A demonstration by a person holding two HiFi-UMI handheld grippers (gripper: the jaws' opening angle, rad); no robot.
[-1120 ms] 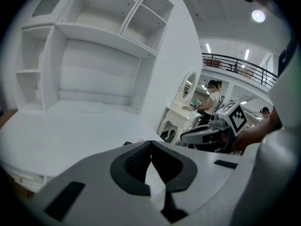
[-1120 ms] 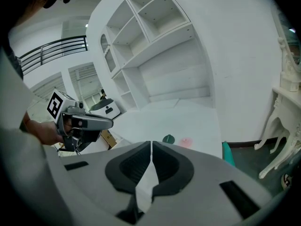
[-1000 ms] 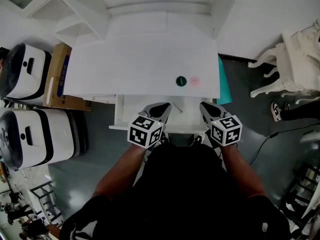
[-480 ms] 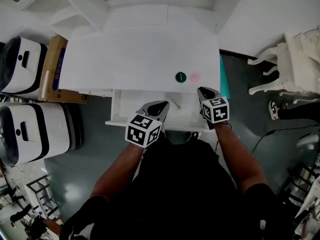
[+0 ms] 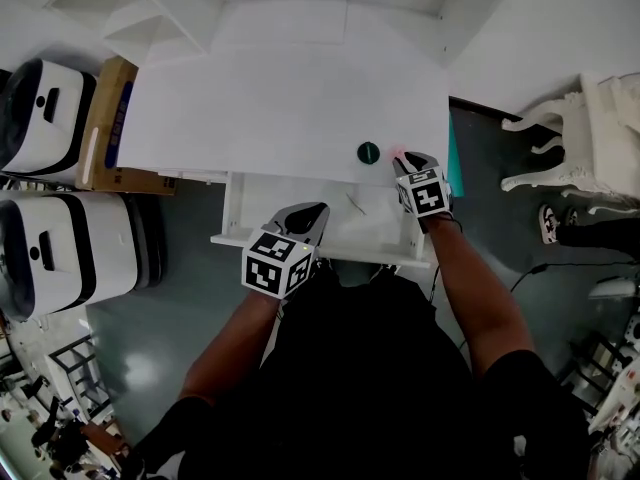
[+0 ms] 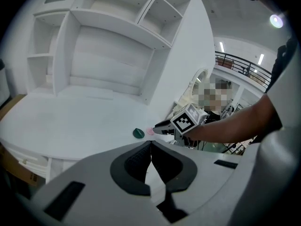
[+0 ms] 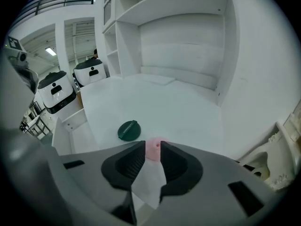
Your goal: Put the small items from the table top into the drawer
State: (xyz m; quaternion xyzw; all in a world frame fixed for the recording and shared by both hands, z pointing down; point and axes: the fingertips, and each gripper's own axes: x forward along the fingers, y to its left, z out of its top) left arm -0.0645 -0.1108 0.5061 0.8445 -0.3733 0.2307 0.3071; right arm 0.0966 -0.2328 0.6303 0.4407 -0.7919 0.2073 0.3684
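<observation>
Cardboard box point(image 5: 100, 128) left; ornate white chair point(image 5: 585, 138) right; grey floor point(image 5: 190, 298).

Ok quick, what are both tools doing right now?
Left tool: shut, empty.
Right tool: just been opening, now open with the pink item between its jaws.

We look down on a white desk top point(image 5: 270, 98) with white shelves point(image 6: 117, 13) rising along its back. Two small things lie on it near the front right corner: a dark green round disc point(image 5: 369, 152), flat on the surface, and a small pink piece point(image 7: 153, 149) just to its right, not touching it. Below the front edge the drawer point(image 5: 245, 218) stands pulled out, and one thin pale item point(image 5: 355, 204) lies on its white bottom.
</observation>
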